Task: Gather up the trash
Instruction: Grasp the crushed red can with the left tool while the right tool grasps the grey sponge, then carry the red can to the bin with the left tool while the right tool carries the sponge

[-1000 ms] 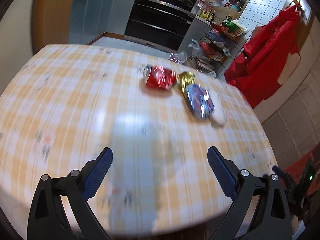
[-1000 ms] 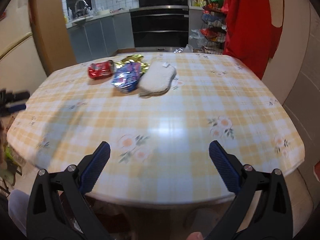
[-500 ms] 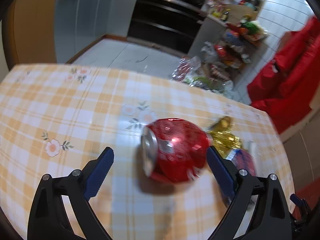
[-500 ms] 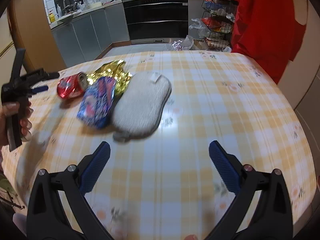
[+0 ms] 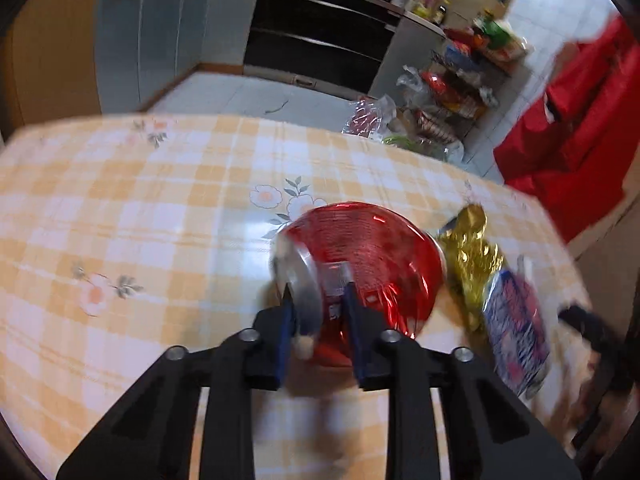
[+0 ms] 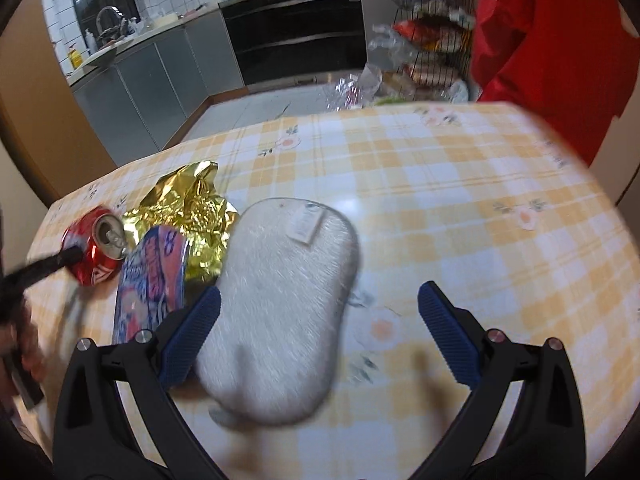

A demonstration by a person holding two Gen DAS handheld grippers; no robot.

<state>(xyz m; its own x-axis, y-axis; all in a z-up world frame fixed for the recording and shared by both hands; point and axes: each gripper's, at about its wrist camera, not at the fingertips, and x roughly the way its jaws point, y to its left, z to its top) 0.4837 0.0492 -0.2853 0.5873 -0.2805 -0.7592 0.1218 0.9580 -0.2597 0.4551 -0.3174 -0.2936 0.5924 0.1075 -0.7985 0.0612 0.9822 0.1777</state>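
Observation:
A crushed red soda can lies on its side on the checked tablecloth. My left gripper is shut on the can's near rim. The can also shows in the right wrist view, with the left gripper's fingers on it. A gold foil wrapper and a blue-pink snack packet lie right of the can. A grey fuzzy pad lies beside them. My right gripper is open, low over the pad's near end, its left finger beside the packet.
The table's far edge drops to a tiled floor with grey cabinets and a black oven. A wire rack with bags stands behind. Red cloth hangs at the right.
My left gripper moved onto the red can and closed on its rim. My right gripper moved forward and lower towards the grey pad, staying open.

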